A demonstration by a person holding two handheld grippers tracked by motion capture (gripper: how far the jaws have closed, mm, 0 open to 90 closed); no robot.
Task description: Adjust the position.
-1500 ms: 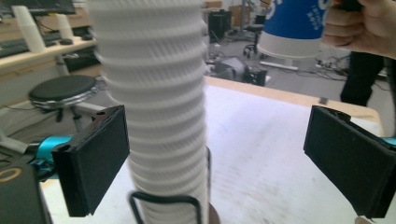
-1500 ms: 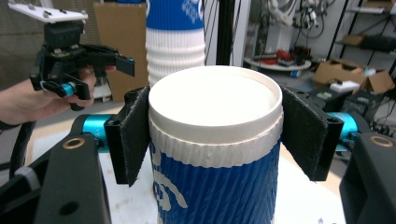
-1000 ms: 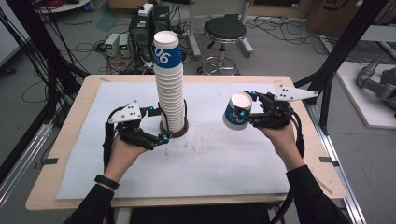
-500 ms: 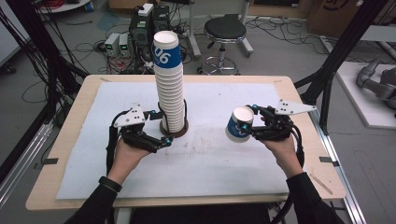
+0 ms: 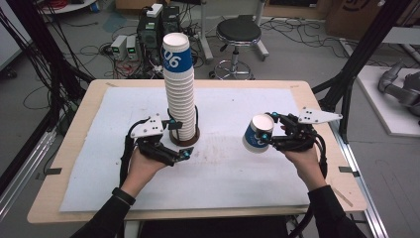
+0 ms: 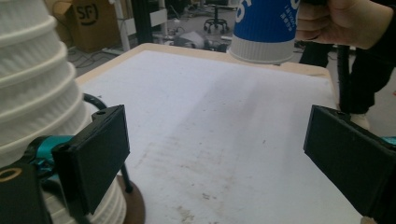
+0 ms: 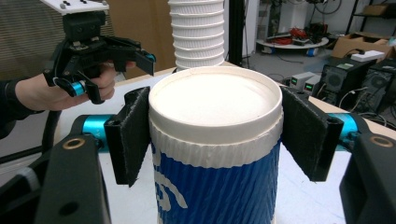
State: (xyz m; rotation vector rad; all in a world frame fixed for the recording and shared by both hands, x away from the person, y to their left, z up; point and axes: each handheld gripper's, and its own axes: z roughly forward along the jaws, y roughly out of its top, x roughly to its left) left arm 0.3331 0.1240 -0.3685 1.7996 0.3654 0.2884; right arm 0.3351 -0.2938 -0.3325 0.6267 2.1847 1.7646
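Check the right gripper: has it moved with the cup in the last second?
Yes. The right gripper and its blue cup have dropped lower and nearer the person, farther from the cup stack.

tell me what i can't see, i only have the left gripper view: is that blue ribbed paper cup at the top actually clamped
Observer: Yes. In the right gripper view the right gripper has both black pads pressed against the blue ribbed paper cup.
Operator: which way up is the cup
Observer: Upside down; its flat white base faces that camera, with the cup tilted in the high view.
Operator: how tall is the white stack beside my jaw
Observer: The tall stack of white paper cups rises well above both hands, topped by a blue-banded cup, on a round brown base.
Operator: is my gripper on it
Observer: No, the left gripper is open beside the base.
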